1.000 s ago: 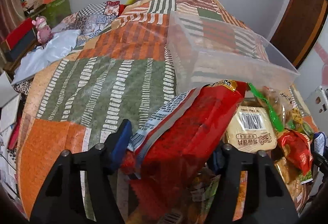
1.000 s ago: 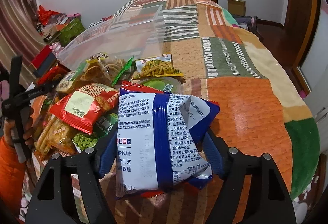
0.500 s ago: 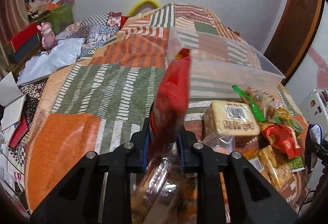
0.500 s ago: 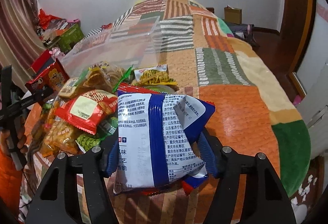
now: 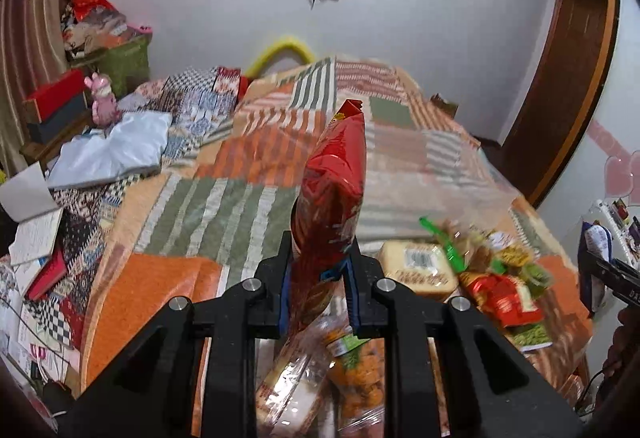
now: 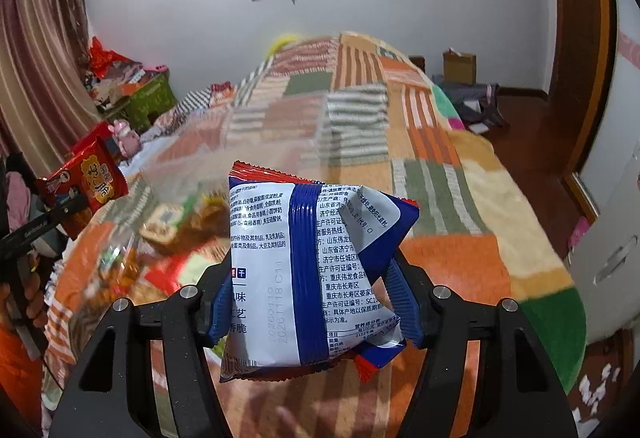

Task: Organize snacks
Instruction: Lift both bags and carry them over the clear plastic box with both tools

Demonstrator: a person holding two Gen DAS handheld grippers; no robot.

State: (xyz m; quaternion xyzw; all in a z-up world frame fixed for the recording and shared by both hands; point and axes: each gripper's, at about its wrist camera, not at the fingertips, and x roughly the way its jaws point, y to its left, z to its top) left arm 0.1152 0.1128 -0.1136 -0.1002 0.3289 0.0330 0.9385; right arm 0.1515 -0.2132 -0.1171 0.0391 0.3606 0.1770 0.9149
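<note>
Left wrist view: the left gripper (image 5: 318, 278) pinches a red snack bag (image 5: 334, 193) edge-on above the snack pile (image 5: 480, 278); carry it level over the clear bin (image 5: 440, 173).

Right wrist view: the right gripper (image 6: 316, 298) clamps a blue-and-white snack packet (image 6: 304, 270) aloft; avoid squeezing harder.

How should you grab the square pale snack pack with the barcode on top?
Grip the square pale pack across two opposite side edges, coming straight down from above. It lies flat, barcode up, at the edge of the snack pile, so its top is bare; its right edge looks crowded by other bags, so the near and far edges seem freer.
</note>
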